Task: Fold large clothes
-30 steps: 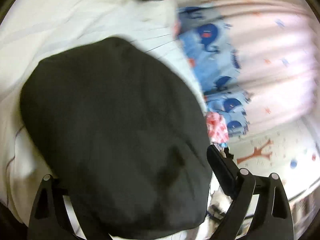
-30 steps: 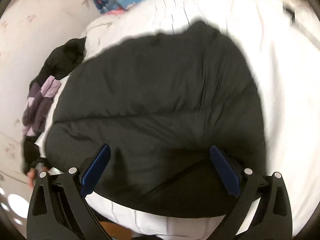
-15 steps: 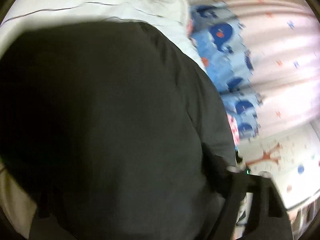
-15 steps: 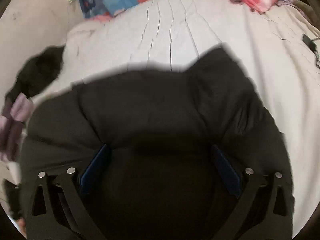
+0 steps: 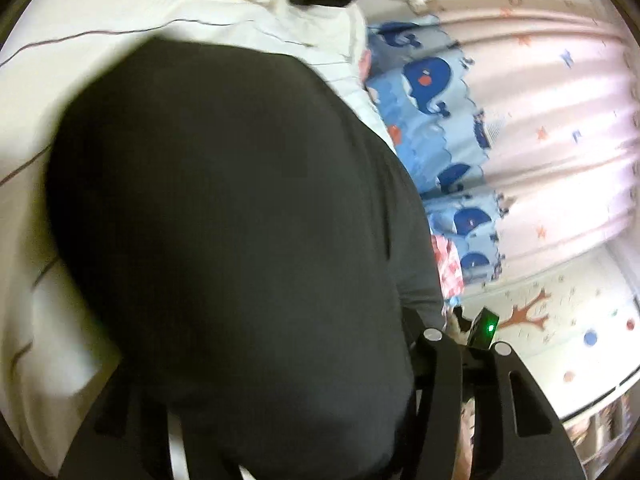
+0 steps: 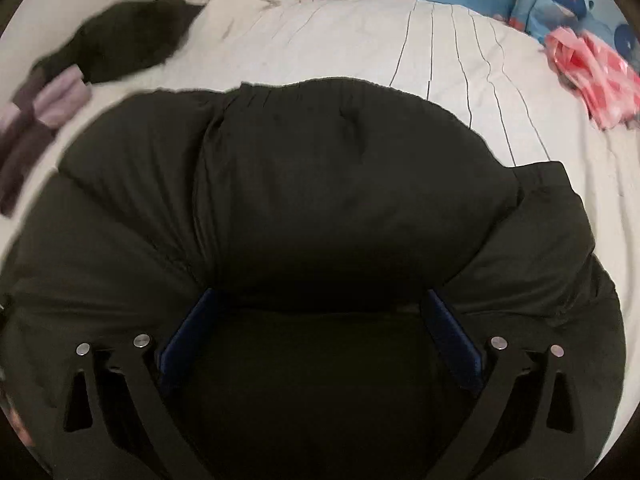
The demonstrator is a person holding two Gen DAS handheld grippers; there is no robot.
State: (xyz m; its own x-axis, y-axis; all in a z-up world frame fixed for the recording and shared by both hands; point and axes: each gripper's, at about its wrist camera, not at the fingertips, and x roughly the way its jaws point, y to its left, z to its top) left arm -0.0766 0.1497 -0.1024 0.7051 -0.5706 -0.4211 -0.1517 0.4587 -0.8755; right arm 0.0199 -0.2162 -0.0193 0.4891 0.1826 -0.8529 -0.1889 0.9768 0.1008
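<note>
Garment [image 6: 340, 184], black, bunched on my white bed [image 6: 360, 44]. Left gripper [image 5: 280, 400] just been closing, cloth between fingers, can't tell if pinched yet. Right gripper [image 6: 320, 344] spread wide, fabric between blue pads [image 6: 188, 332], not squeezed.

left claw [image 5: 280, 420] fingertips under black garment [image 5: 240, 220]

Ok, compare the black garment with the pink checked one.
The black garment is plain, large and spread out; the pink checked garment is patterned, smaller-looking and crumpled. The black one lies between the open jaws of the right gripper; the pink one lies apart. Both rest on the white sheet.
</note>
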